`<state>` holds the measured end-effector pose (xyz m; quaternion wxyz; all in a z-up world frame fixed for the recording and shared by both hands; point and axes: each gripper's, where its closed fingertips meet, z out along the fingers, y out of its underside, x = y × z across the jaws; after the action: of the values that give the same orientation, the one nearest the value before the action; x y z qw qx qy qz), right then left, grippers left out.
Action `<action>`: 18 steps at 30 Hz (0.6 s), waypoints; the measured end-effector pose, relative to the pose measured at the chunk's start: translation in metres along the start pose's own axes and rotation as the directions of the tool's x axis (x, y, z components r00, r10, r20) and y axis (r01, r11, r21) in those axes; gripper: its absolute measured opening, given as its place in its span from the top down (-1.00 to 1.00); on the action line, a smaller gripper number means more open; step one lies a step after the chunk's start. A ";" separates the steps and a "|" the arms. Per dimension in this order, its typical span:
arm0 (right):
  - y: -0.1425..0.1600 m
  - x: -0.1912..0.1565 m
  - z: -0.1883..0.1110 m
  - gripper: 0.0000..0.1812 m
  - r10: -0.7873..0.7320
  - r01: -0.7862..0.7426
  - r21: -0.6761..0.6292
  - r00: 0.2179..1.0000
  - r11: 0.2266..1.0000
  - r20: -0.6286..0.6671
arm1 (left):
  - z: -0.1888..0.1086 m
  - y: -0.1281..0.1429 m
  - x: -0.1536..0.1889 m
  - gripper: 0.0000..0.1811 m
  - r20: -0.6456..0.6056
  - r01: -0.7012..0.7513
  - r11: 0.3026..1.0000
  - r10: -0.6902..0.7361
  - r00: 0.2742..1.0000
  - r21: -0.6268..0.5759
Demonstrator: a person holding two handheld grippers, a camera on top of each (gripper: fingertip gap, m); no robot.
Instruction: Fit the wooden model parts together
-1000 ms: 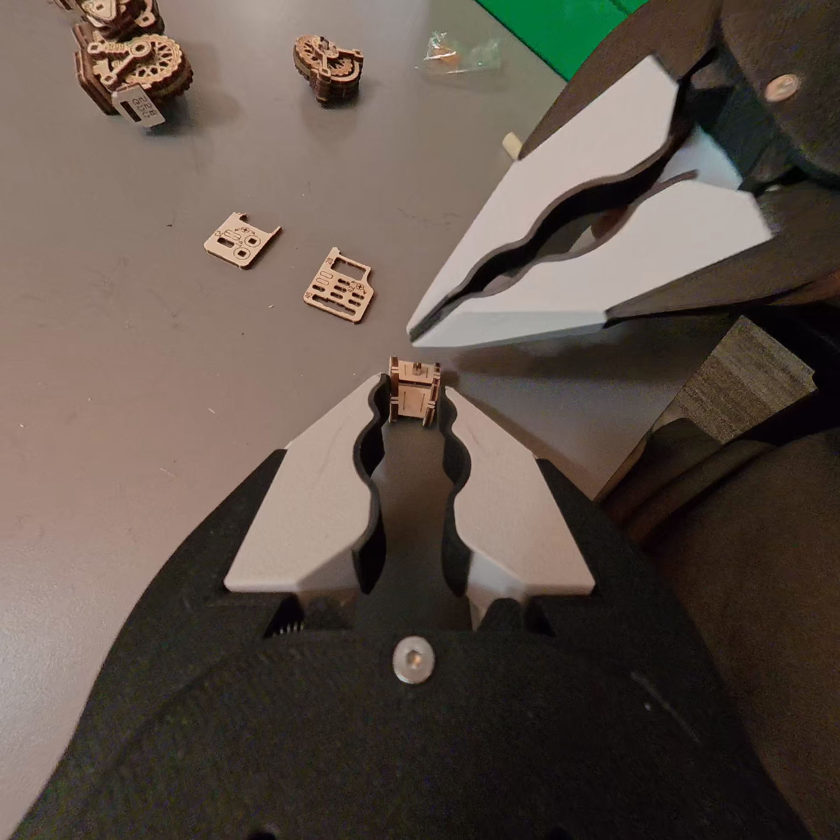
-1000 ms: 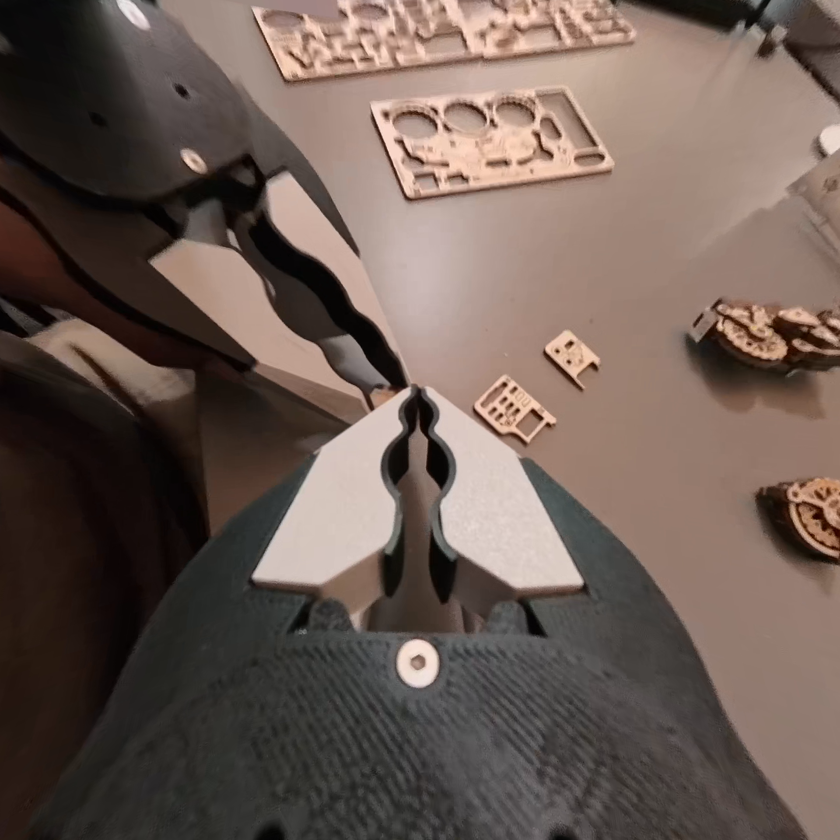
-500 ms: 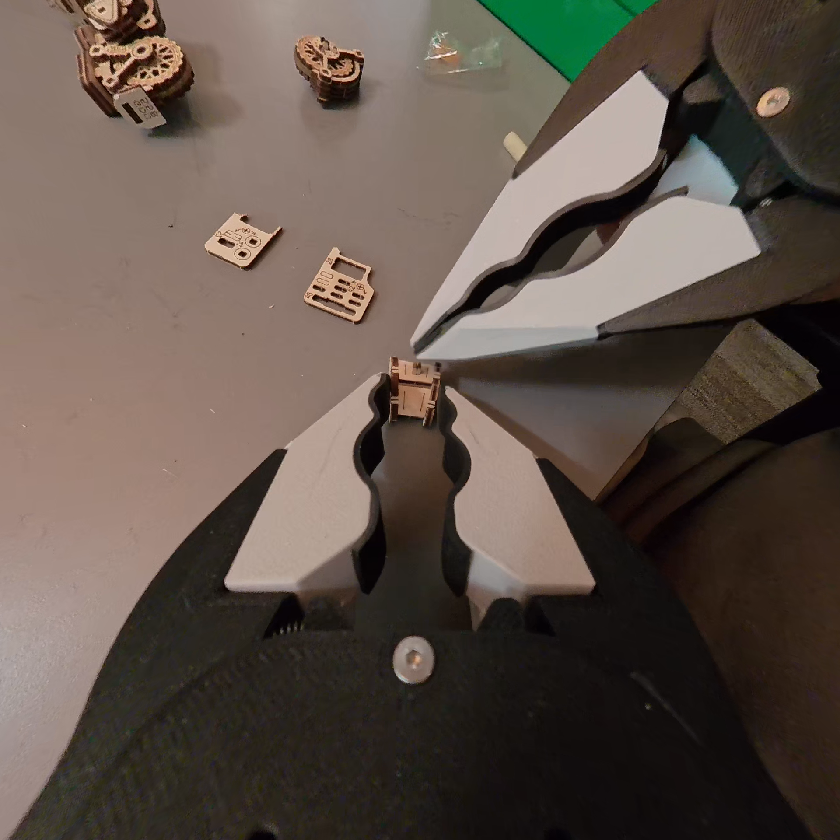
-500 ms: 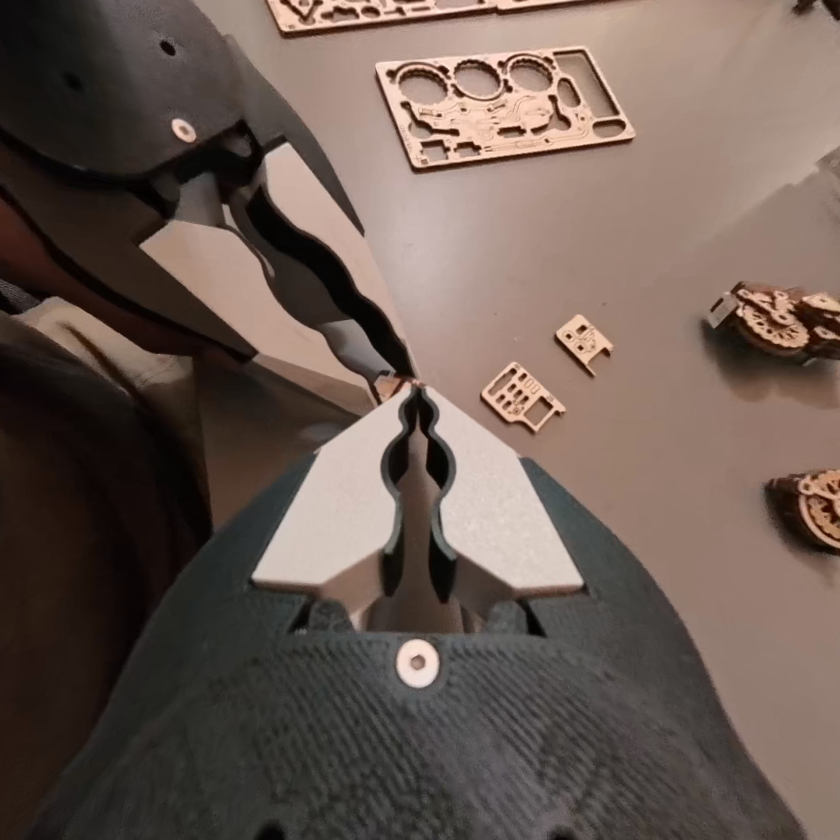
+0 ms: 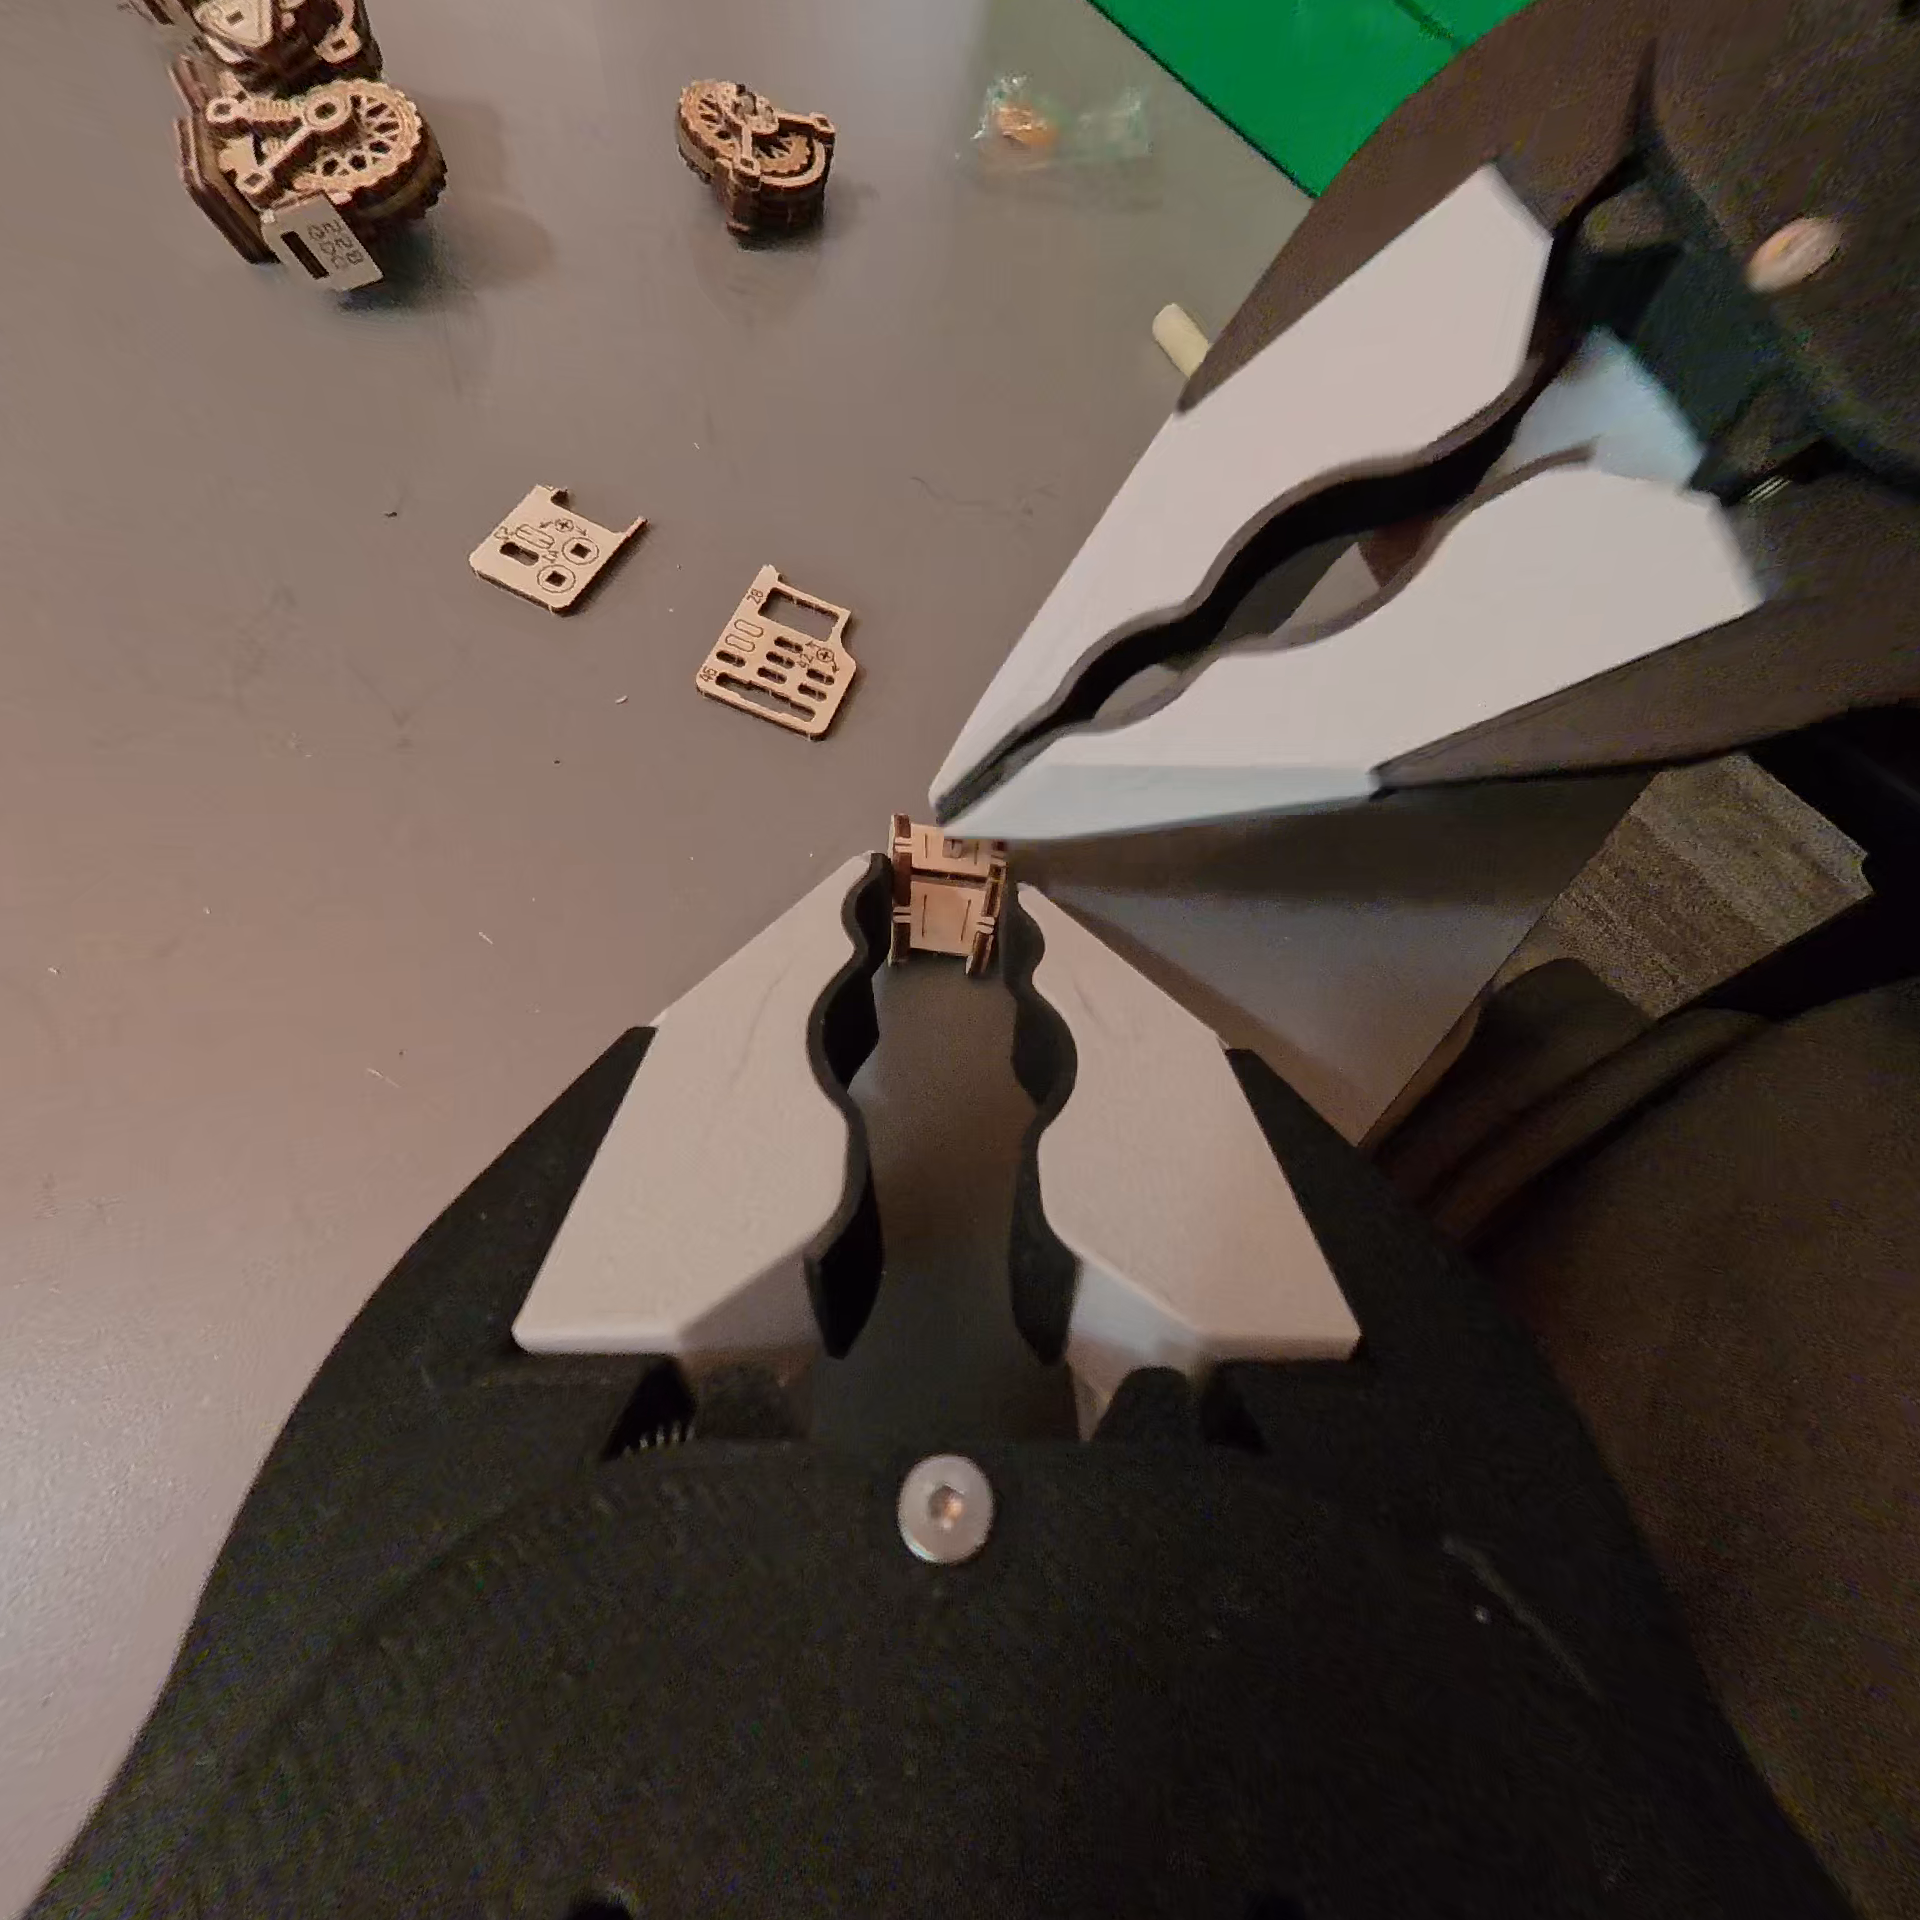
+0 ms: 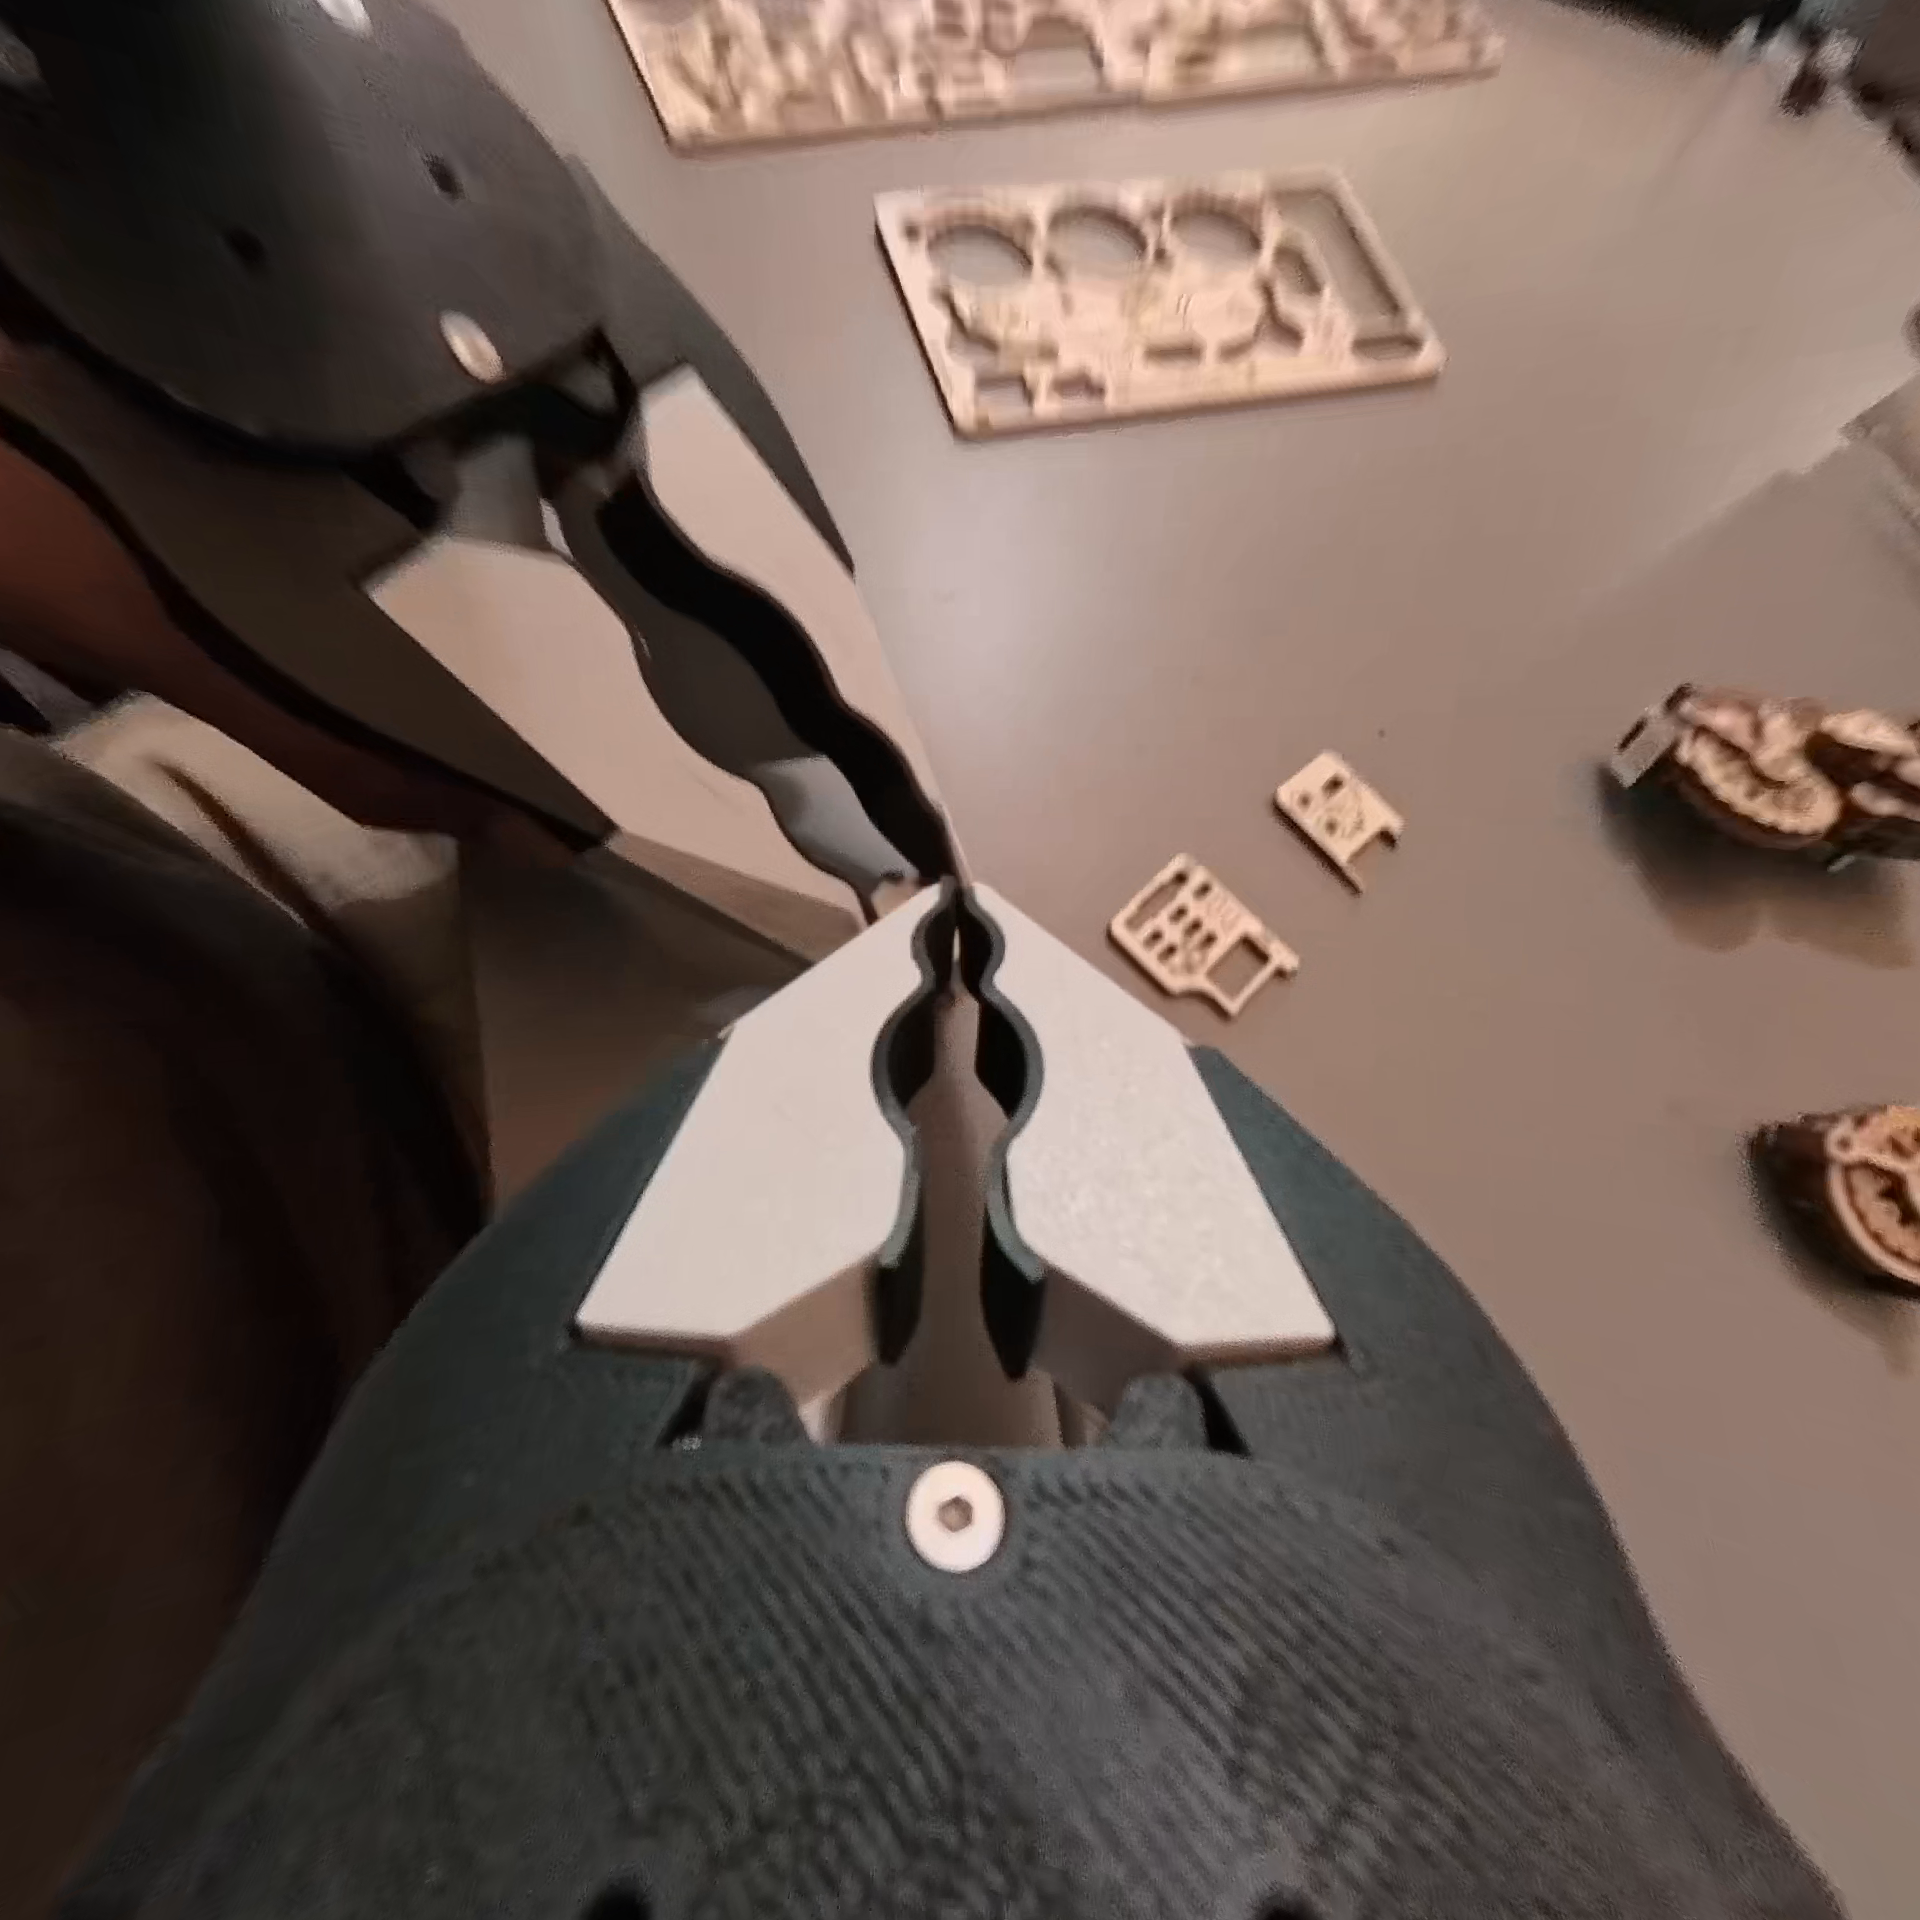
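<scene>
- Upright, the small wooden box assembly (image 5: 943, 914) stands pinched at the left gripper (image 5: 943, 920) tips, long axis vertical.
- Right gripper (image 5: 951, 810), tips closed, touches its top far edge; contact hidden in the right wrist view.

Left gripper (image 5: 943, 906) pointing to 12 o'clock, tips pinched on a small wooden block (image 5: 948, 906), right gripper (image 5: 951, 812) entering from 2 o'clock, jaws closed, tips meeting the left's
</scene>
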<state>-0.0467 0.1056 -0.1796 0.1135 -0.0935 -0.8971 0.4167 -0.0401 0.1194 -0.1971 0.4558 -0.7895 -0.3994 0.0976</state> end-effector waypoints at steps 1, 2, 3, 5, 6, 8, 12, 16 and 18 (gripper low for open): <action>0.003 0.001 0.001 1.00 0.006 -0.006 -0.015 1.000 1.000 -0.005 | 0.000 0.000 0.000 0.79 0.000 -0.001 1.000 0.001 1.000 0.000; 0.004 0.001 -0.001 1.00 0.020 -0.020 -0.026 1.000 0.999 0.008 | 0.000 0.000 0.000 0.79 0.001 -0.001 1.000 0.001 1.000 0.000; 0.002 0.002 -0.003 1.00 0.035 -0.034 -0.025 0.999 0.999 0.015 | 0.000 0.000 0.000 0.79 0.002 0.000 1.000 0.000 1.000 0.000; -0.010 0.001 -0.008 1.00 0.040 -0.041 0.044 0.999 0.998 0.026 | 0.000 0.000 0.000 0.79 0.000 0.002 1.000 -0.002 1.000 0.000; -0.013 0.000 -0.008 1.00 0.030 -0.031 0.060 0.999 0.998 0.024 | 0.000 0.000 0.000 0.79 0.000 0.002 1.000 -0.002 1.000 0.000; -0.006 -0.002 -0.002 1.00 0.004 -0.004 0.024 1.000 1.000 0.012 | 0.000 0.000 0.000 0.78 0.001 0.001 1.000 -0.001 1.000 0.000; 0.001 0.001 -0.004 1.00 0.055 -0.054 -0.022 0.998 0.998 0.031 | 0.000 0.000 0.000 0.78 0.003 -0.001 1.000 0.001 1.000 0.001; -0.007 -0.001 -0.003 1.00 0.027 -0.028 0.025 0.999 0.999 0.023 | 0.000 0.000 0.000 0.78 0.001 0.001 1.000 -0.001 1.000 0.000; 0.003 0.000 0.002 1.00 0.028 -0.028 -0.019 1.000 0.999 0.012 | 0.000 0.000 0.000 0.79 0.000 -0.002 1.000 0.002 1.000 0.000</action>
<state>-0.0472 0.1058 -0.1830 0.1012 -0.1045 -0.9002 0.4104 -0.0400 0.1195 -0.1971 0.4557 -0.7898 -0.3987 0.0978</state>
